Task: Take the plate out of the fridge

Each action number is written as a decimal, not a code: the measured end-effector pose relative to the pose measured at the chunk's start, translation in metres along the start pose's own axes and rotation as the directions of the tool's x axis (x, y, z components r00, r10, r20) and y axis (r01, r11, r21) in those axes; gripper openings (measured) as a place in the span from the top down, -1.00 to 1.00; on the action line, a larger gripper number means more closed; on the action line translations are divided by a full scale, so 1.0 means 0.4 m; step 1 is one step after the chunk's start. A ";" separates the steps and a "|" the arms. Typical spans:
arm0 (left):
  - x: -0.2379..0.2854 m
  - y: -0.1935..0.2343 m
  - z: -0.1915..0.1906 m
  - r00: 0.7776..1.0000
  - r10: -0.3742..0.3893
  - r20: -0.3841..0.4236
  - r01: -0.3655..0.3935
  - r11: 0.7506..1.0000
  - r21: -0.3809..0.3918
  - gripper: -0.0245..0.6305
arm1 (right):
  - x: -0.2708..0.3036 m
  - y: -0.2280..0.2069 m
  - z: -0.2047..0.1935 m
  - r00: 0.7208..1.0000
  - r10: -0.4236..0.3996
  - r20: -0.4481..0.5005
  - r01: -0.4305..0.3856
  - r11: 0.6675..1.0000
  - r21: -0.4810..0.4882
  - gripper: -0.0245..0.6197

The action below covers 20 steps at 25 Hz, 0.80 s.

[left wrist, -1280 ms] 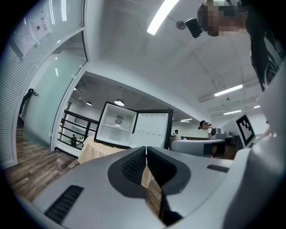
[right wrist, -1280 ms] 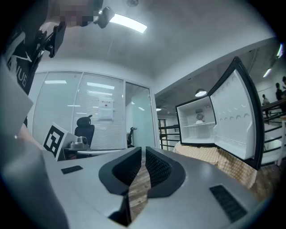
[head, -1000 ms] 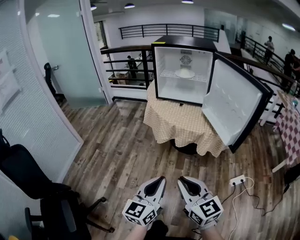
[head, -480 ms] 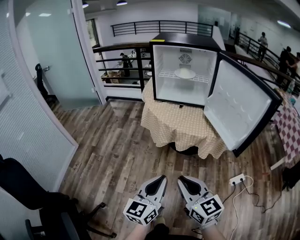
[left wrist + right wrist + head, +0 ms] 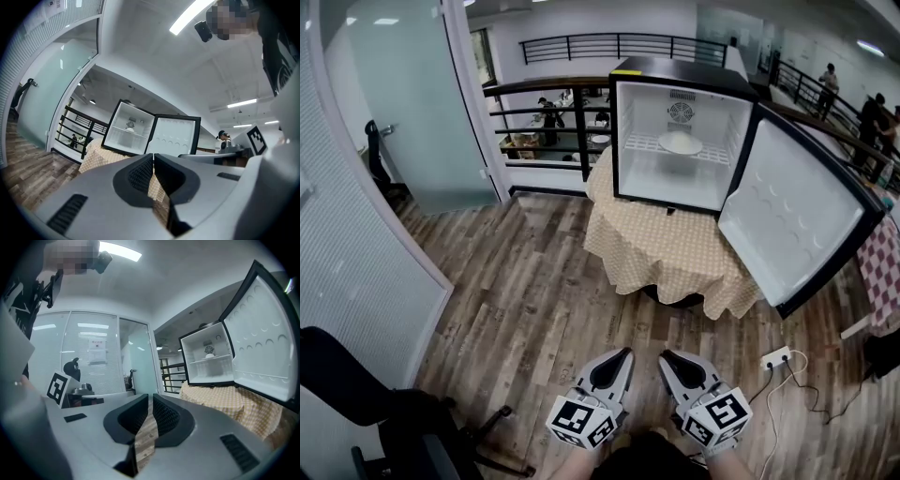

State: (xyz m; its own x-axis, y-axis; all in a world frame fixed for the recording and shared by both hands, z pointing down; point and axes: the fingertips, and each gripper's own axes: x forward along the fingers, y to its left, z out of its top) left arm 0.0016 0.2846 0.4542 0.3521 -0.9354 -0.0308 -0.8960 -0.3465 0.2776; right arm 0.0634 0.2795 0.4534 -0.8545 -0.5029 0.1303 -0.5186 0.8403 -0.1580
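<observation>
Plate noted on the shelf inside the fridge, whose door is swung wide. Fridge is set on a cloth-covered table. Left gripper and right gripper are held low, well apart from it, jaws closed on nothing.

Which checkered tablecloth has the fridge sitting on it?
The tan checkered tablecloth in the middle holds the open fridge; the red checkered one at the right edge has none.
</observation>
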 end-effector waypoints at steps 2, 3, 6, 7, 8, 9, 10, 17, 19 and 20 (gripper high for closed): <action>0.010 0.011 -0.002 1.000 0.001 -0.002 -0.001 1.000 -0.004 0.88 | 0.013 -0.013 0.002 1.000 0.000 0.001 0.000 1.000 0.007 0.77; 0.016 0.017 -0.004 1.000 0.002 -0.004 -0.002 1.000 -0.005 0.88 | 0.020 -0.019 0.001 1.000 0.002 0.000 -0.002 1.000 0.007 0.77; 0.044 0.043 -0.011 1.000 0.004 -0.011 -0.004 1.000 -0.008 0.88 | 0.047 -0.042 -0.004 1.000 0.008 -0.008 -0.008 1.000 0.003 0.77; 0.057 0.053 -0.009 1.000 0.005 -0.011 -0.005 1.000 -0.007 0.88 | 0.059 -0.052 -0.004 1.000 0.009 -0.009 -0.009 1.000 0.001 0.77; 0.070 0.064 -0.005 1.000 0.006 -0.011 -0.006 1.000 -0.005 0.88 | 0.071 -0.063 -0.003 1.000 0.008 -0.009 -0.008 1.000 0.001 0.77; 0.083 0.074 -0.001 1.000 0.006 -0.011 -0.006 1.000 -0.003 0.88 | 0.083 -0.075 0.001 1.000 0.007 -0.008 -0.007 1.000 0.001 0.77; 0.097 0.083 0.004 1.000 0.006 -0.012 -0.006 1.000 -0.001 0.88 | 0.094 -0.086 0.008 1.000 0.005 -0.005 -0.005 1.000 0.000 0.77; 0.227 0.126 0.042 1.000 -0.026 -0.011 0.027 1.000 0.009 0.88 | 0.171 -0.175 0.066 1.000 0.006 0.020 -0.006 1.000 -0.017 0.77; 0.266 0.128 0.043 0.999 -0.044 -0.018 0.045 0.999 0.012 0.88 | 0.184 -0.206 0.070 1.000 -0.003 0.020 0.003 1.000 -0.009 0.77; 0.285 0.131 0.044 0.999 -0.050 -0.020 0.050 0.999 0.014 0.88 | 0.191 -0.220 0.074 1.000 -0.007 0.021 0.007 1.000 -0.008 0.77</action>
State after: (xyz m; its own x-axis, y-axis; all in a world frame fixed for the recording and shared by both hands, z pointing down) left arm -0.0102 0.1586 0.4482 0.4014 -0.9155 -0.0253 -0.8810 -0.3935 0.2625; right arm 0.0427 0.1611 0.4485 -0.8514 -0.5126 0.1109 -0.5242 0.8384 -0.1496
